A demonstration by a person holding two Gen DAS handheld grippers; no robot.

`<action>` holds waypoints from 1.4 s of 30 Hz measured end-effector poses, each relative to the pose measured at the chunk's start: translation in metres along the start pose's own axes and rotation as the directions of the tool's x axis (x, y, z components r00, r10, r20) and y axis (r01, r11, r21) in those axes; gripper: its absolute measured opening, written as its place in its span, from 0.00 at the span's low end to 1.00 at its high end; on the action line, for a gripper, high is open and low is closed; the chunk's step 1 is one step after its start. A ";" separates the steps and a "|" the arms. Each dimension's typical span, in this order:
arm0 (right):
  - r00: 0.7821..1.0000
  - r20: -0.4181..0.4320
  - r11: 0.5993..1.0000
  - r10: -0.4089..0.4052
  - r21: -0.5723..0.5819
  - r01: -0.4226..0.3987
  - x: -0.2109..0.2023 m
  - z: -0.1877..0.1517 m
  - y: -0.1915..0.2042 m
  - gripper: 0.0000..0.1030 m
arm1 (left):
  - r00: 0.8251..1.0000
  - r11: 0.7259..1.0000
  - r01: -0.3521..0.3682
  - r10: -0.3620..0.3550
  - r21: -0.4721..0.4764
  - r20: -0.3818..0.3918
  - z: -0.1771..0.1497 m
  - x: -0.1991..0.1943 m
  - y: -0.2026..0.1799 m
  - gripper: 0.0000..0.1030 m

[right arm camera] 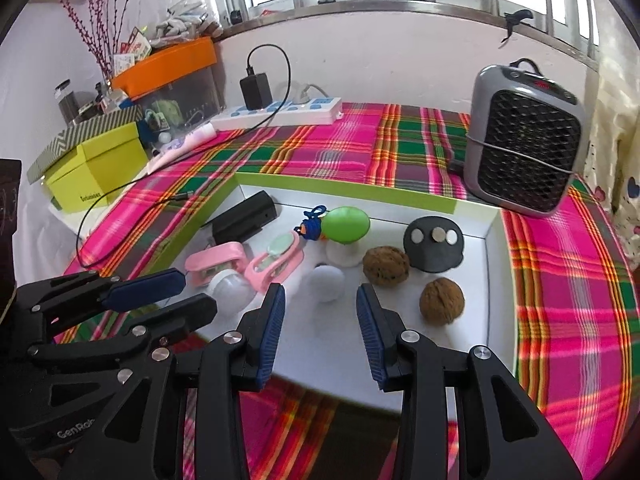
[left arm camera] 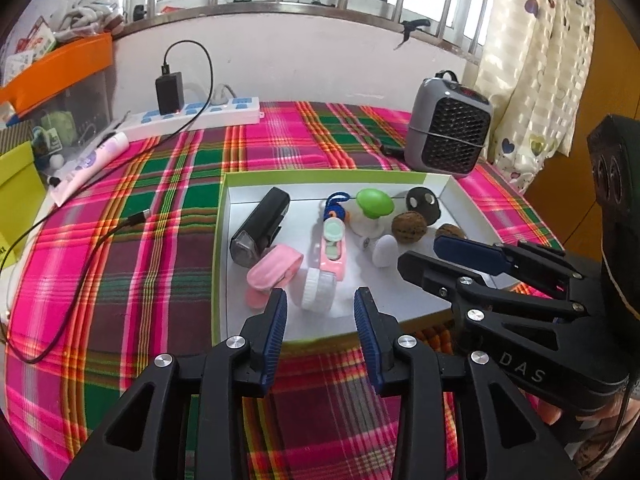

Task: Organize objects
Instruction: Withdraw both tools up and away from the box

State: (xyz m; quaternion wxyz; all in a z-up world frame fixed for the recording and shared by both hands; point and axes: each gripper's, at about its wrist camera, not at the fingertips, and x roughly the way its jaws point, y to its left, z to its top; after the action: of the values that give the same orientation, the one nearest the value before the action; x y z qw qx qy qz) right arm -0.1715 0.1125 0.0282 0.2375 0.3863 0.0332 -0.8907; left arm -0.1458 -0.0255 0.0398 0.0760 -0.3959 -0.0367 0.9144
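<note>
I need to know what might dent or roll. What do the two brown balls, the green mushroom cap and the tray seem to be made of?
Brown balls: likely real walnuts, with a matte, wrinkled shell. Green mushroom cap: probably plastic, smooth with a soft sheen. Tray: looks like cardboard, with thin flat walls, white inside and green outside.

Your left gripper [left arm camera: 321,308] points downward, jaws apart w/ nothing between the blue pads. Your right gripper [right arm camera: 321,306] sits just beside it, same tilt, jaws also parted & empty; the two are close, not touching.
</note>
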 end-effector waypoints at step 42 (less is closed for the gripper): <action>0.985 -0.080 0.984 -0.154 0.083 0.160 -0.050 -0.093 0.006 0.46 | 0.992 0.994 -0.113 0.112 -0.009 -0.062 -0.087 -0.031 -0.029 0.43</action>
State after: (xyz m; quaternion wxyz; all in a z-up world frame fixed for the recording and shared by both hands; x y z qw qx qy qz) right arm -0.0769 0.1492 -0.0007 0.1478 0.4251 0.0328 -0.8924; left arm -0.0577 -0.0012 0.0064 0.0228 -0.4257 -0.0177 0.9044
